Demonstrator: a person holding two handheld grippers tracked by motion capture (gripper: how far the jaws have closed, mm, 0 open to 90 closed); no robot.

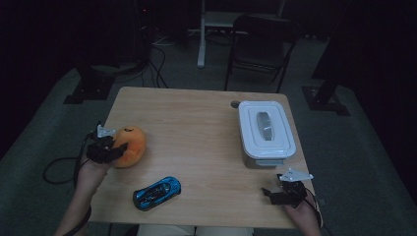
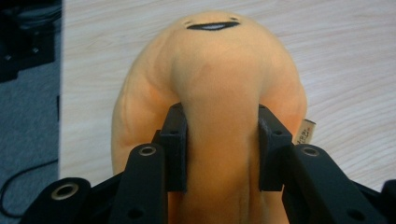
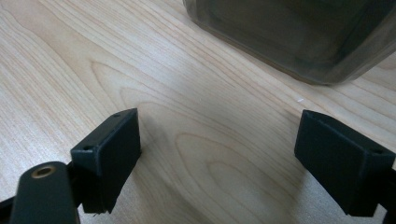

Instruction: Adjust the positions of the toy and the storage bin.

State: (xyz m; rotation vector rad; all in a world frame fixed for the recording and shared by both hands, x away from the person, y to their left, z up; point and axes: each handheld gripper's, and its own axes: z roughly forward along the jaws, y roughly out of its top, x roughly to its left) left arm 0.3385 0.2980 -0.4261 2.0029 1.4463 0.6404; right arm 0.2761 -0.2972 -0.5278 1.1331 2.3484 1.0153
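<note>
Left gripper view: the left gripper (image 2: 219, 149) pinches the orange plush toy (image 2: 210, 93) at the desk's (image 1: 196, 123) left edge. It looks soft, light and squashy, best held by this narrow middle fold. The right gripper (image 3: 219, 158) stands spread, empty.

Orange plush toy (image 2: 219, 88), squeezed, table's left edge

Both grippers black: left gripper (image 2: 219, 154) blocky fingers (image 2: 175, 140), brass-ringed screw holes; right gripper (image 1: 284, 191) grey three-cornered plate, trailing black cable.
</note>
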